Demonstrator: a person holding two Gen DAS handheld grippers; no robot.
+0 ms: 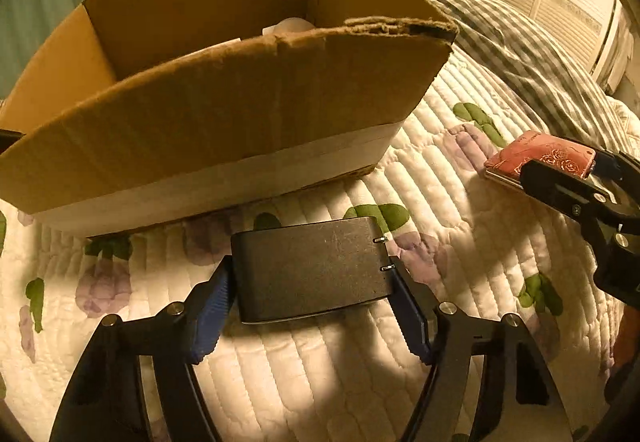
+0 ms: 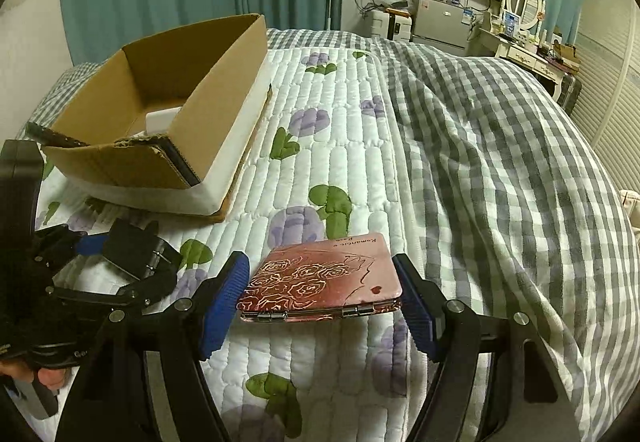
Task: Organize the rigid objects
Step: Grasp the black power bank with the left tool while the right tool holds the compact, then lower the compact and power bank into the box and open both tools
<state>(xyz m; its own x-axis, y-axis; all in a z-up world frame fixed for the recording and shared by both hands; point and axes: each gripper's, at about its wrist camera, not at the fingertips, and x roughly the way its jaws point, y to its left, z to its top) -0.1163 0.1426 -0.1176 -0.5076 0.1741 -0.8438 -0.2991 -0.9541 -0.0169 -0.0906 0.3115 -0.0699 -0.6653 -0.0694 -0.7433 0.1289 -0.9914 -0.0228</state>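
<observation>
Left claw [image 1: 312, 274]: clamped on a black hinged case [image 1: 310, 268], held level just before the cardboard box [image 1: 224, 114], apparently to clear its near wall. Right claw [image 2: 322, 284]: closed on a red rose-patterned case [image 2: 324, 278], lifted above the quilted bed [image 2: 344, 122], waiting beside the box. Box holds something white.

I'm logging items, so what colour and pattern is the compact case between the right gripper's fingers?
Reddish pink with an outlined rose design, clearest in the right wrist view: compact case.
</observation>
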